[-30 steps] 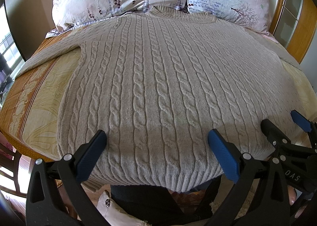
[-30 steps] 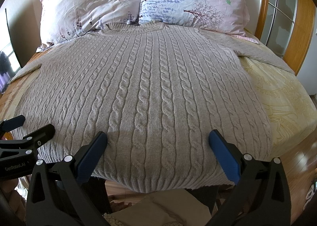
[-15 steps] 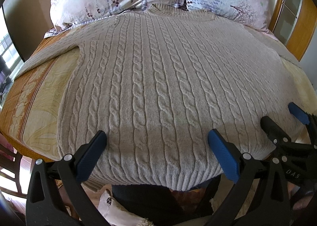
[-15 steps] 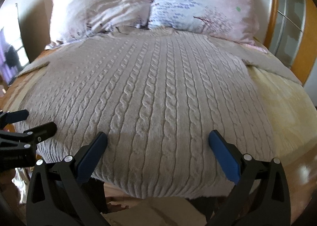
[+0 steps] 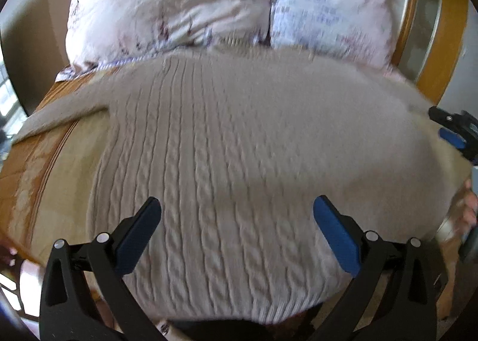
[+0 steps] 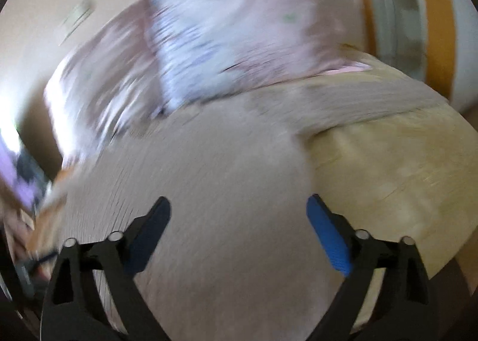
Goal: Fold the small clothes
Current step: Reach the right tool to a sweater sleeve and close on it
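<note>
A beige cable-knit sweater (image 5: pixel 239 131) lies flat on the bed, neck toward the pillows and sleeves spread out. My left gripper (image 5: pixel 236 203) hovers open over its lower middle, near the hem, with nothing between the fingers. At the right edge of the left wrist view, my right gripper (image 5: pixel 448 125) stands by the sweater's right side. The right wrist view is motion-blurred. There my right gripper (image 6: pixel 237 202) is over the sweater (image 6: pixel 224 161) near its right side edge. Its jaws are wide and closing, with no cloth pinched. The right sleeve (image 6: pixel 358 102) stretches away beyond it.
Two floral pillows (image 5: pixel 179 6) lean at the head of the bed. Yellow patterned bedding (image 6: pixel 403 167) lies bare to the right of the sweater, and orange-brown bedding (image 5: pixel 35 179) to the left. A wooden headboard frame (image 5: pixel 448 27) stands at the back right. A hand (image 5: pixel 469 206) shows at the right edge.
My right gripper has swept to the right along the sweater and rolled, and its jaws have narrowed a little. The left gripper has shifted slightly and tilted its view.
</note>
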`<state>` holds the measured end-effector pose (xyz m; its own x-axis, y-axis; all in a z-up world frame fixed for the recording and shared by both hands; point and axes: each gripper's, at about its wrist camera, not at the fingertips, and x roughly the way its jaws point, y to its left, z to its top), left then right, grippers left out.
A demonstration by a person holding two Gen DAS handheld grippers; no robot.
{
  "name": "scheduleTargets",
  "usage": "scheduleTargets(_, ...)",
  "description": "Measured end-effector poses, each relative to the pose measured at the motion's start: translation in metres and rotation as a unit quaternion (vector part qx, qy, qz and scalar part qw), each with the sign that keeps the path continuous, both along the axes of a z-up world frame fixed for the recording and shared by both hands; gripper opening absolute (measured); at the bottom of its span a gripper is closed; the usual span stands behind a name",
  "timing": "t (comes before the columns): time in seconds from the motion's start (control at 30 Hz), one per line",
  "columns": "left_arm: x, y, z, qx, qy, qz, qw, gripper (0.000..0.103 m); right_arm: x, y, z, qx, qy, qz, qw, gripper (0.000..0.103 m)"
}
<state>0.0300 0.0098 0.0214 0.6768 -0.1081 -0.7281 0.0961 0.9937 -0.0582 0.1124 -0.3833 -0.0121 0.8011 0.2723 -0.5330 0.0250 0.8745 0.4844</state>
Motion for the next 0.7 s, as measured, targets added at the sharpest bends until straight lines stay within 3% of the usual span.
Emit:
scheduleTargets(0.1,0.012,0.008,0.007,-0.040,-0.028,-0.015,0.9987,0.101,0.027,-0.051,-0.005,0.069,0.038,-0.051,0.996,0.071)
scheduleTargets(0.17,0.028,0.014,0.012,-0.061,-0.022,-0.023,0.9977,0.101,0.041,-0.078,-0.012,0.115,0.066,-0.082,0.988,0.063)
scheduleTargets(0.37,0.065,0.023,0.024,-0.042,-0.030,-0.019,0.9985,0.101,0.082,-0.140,-0.040,0.224,0.124,-0.173,0.951,0.052)
scheduleTargets(0.5,0.085,0.034,0.027,-0.058,-0.023,-0.023,0.9978,0.101,0.095,-0.154,-0.052,0.247,0.147,-0.207,0.935,0.050)
scheduleTargets(0.63,0.102,0.046,0.028,-0.064,-0.016,-0.014,0.9977,0.101,0.103,-0.165,-0.054,0.251,0.137,-0.222,0.932,0.048)
scheduleTargets(0.7,0.111,0.050,0.027,-0.058,-0.012,-0.010,0.9982,0.101,0.107,-0.173,-0.057,0.254,0.136,-0.233,0.929,0.041)
